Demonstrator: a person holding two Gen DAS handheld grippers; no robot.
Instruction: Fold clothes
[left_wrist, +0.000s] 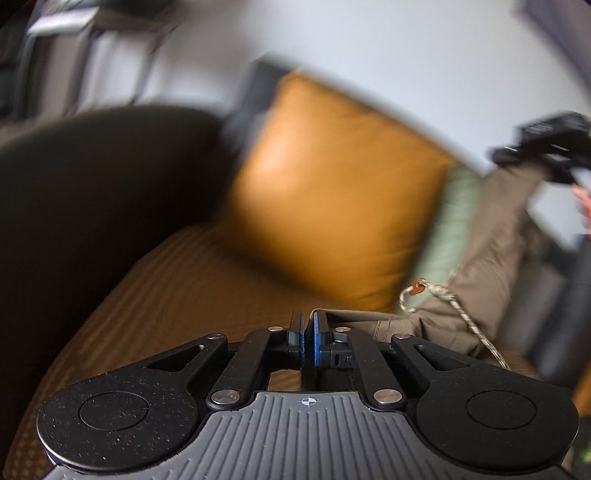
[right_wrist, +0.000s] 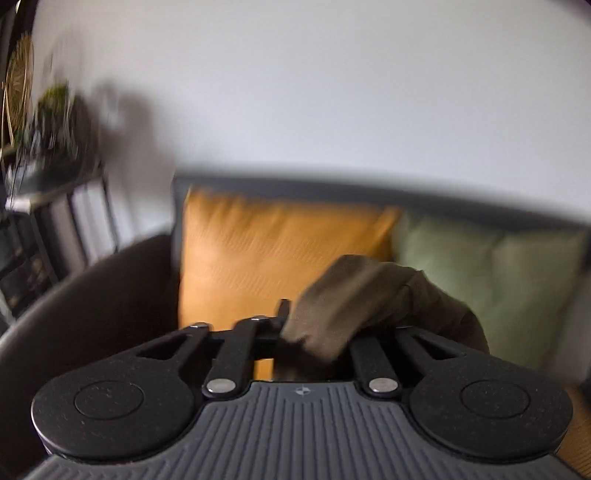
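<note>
My left hand-held gripper (left_wrist: 306, 341) is pressed together, seemingly pinching the garment (left_wrist: 480, 280) edge. The cloth stretches rightward over the sofa (left_wrist: 177, 280) up to my right hand-held gripper (right_wrist: 314, 325), whose jaws it drapes; grip unclear.

This is a home living room. Just ahead of the fingers (left_wrist: 295, 332) lies a sofa seat (left_wrist: 177, 288) in ribbed mustard fabric, with a mustard cushion (left_wrist: 325, 192) and a pale green cushion (right_wrist: 491, 273) propped against the grey backrest (right_wrist: 332, 192) beyond them. A dark rounded armrest (left_wrist: 92, 192) rises to their left. Further left a metal shelf (right_wrist: 55, 184) carries a houseplant (right_wrist: 55, 110) against a plain white wall (right_wrist: 332, 92).
</note>
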